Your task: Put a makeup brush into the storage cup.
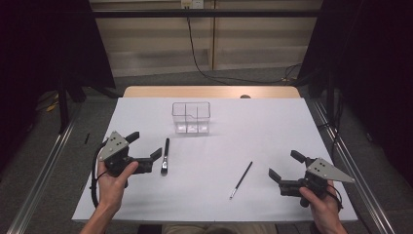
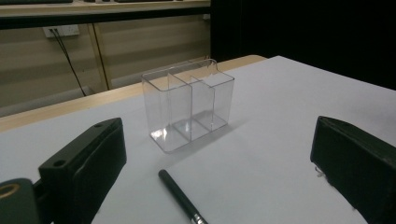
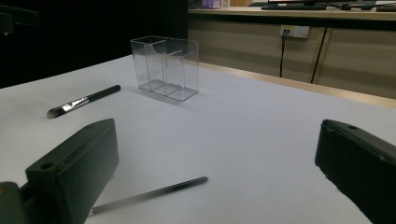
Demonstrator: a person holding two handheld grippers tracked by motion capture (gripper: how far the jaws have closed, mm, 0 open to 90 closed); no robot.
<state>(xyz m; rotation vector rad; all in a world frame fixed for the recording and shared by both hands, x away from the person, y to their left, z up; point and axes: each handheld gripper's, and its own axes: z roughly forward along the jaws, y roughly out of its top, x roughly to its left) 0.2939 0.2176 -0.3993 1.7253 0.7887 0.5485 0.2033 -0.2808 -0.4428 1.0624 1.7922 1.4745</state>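
Note:
A clear plastic organiser (image 1: 191,117) with three compartments stands empty at the back middle of the white table; it also shows ahead of the jaws as the organiser (image 2: 189,108) and farther off as the organiser (image 3: 166,68). A black make-up brush (image 1: 165,156) lies just right of my left gripper (image 1: 144,145), which is open and holds nothing. Its handle end, the brush (image 2: 180,196), lies between the wide-apart jaws. A thin black pen-like stick (image 1: 241,180) lies left of my right gripper (image 1: 284,165), also open and empty. The stick (image 3: 149,194) and the brush (image 3: 84,101) lie on the table.
The white table top (image 1: 272,126) has a wooden strip along its far edge. Cables hang down the back wall beyond it. Metal rails run along the floor on both sides.

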